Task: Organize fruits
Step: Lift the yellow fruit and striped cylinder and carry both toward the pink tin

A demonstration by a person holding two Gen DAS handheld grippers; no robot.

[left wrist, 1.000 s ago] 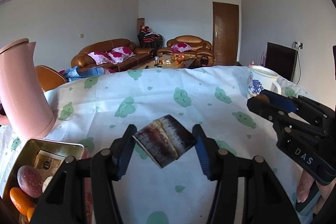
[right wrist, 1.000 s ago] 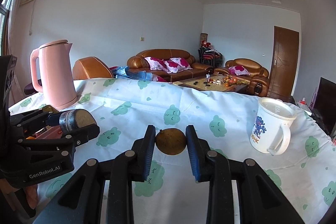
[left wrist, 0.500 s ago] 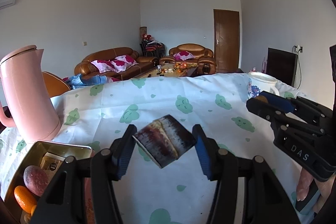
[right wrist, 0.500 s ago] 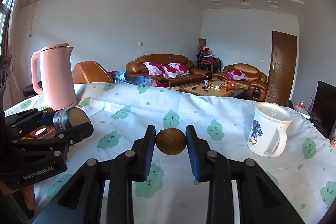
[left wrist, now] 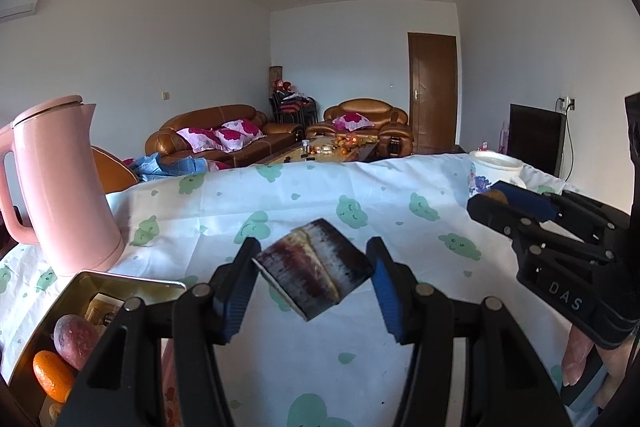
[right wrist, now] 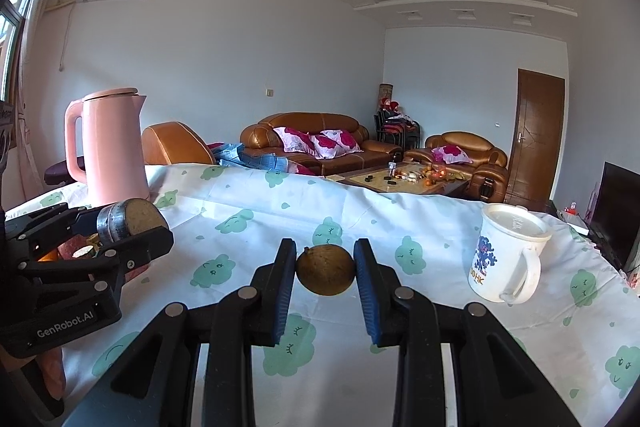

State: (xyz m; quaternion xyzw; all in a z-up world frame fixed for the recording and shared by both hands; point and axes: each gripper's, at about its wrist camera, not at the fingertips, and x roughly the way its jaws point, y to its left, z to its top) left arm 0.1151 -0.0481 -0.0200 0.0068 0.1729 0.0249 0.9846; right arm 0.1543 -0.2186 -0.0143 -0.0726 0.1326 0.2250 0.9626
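Sugarcane piece [left wrist: 314, 269] lies crosswise in left gripper [left wrist: 312, 277].

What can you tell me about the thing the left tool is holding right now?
The dark chunk is a short cut cylinder, likely sugarcane: purplish-brown streaked rind with a pale lengthwise seam, and a tan fibrous cut end visible in the right wrist view. It is held above the tablecloth, crosswise and tilted, between the left tool's blue pads, which press on its ends. Nothing else touches it. The metal tin holding fruit lies lower left.
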